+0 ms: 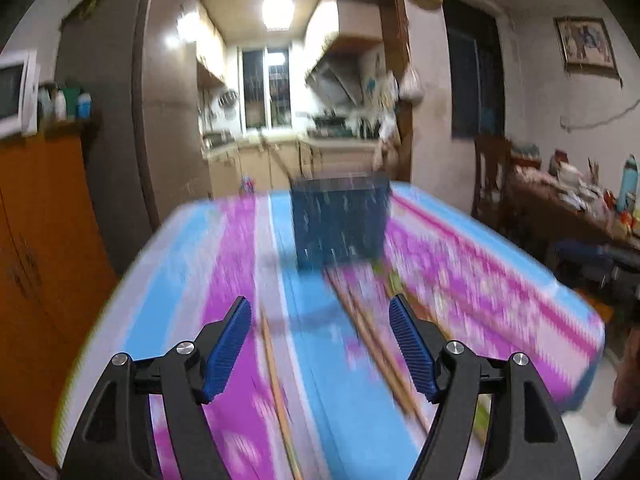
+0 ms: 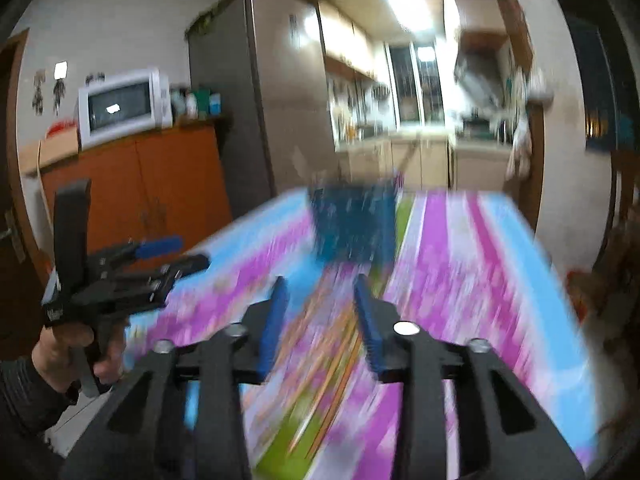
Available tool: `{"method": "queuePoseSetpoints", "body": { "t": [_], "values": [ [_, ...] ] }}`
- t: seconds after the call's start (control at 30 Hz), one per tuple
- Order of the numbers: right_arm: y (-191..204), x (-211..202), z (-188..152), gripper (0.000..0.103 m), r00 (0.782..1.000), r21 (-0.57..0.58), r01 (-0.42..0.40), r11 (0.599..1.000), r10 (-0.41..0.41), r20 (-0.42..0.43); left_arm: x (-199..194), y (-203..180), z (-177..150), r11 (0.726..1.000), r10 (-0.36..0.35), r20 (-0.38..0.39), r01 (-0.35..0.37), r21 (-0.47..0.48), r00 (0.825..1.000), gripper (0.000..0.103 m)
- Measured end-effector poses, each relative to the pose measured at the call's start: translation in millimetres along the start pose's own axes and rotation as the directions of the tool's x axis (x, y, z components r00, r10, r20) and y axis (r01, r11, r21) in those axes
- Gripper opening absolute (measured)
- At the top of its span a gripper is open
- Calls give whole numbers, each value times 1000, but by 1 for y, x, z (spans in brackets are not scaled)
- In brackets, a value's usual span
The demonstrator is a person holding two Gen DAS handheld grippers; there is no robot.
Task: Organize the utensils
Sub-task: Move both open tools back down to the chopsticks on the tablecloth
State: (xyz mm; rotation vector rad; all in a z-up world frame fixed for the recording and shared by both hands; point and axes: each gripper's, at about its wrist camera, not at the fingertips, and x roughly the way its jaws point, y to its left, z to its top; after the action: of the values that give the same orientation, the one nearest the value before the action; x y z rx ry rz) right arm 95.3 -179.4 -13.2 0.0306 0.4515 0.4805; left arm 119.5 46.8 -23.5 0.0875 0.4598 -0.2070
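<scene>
Lying blurred on the table, chopsticks [image 1: 372, 336] stretch between the left tool's [image 1: 320, 312] wide-apart, empty jaws.

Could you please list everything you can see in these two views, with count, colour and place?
utensil holder: one, dark blue, perforated, standing at the far end of the table.
chopsticks: several, wooden tan, lying on the cloth in front of the holder; blur hides the exact count.
tablecloth: one, striped pink, light blue and white, covering the table.
microwave: one, white, on the orange cabinet.
refrigerator: one, grey, beside the cabinet.
framed picture: one, on the right wall.
left gripper: one, black with blue pads, open above the cloth, empty.
right gripper: one, black with blue pads, narrowly open, nothing between its pads.
hand: one, holding the left gripper's handle.
</scene>
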Motion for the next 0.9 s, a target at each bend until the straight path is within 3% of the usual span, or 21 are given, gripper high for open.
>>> {"method": "queuePoseSetpoints", "body": {
  "t": [0.13, 0.23, 0.5, 0.9],
  "values": [
    [35, 6, -59, 19, 998, -3, 13, 1000, -14, -59, -1, -10, -44, 999, -29, -41, 28, -22, 999, 70],
    [54, 17, -84, 18, 995, -26, 22, 999, -24, -94, -4, -12, -55, 999, -36, -36, 35, -25, 999, 69],
    [60, 40, -103, 13, 988, -49, 101, 994, -106, -115, -4, -5, -61, 999, -22, -18, 21, -50, 1000, 69],
    [65, 40, -112, 9, 977, -52, 204, 978, -207, -57, -21, 2, -85, 999, 2, 22, -1, -43, 1000, 66]
  ]
}}
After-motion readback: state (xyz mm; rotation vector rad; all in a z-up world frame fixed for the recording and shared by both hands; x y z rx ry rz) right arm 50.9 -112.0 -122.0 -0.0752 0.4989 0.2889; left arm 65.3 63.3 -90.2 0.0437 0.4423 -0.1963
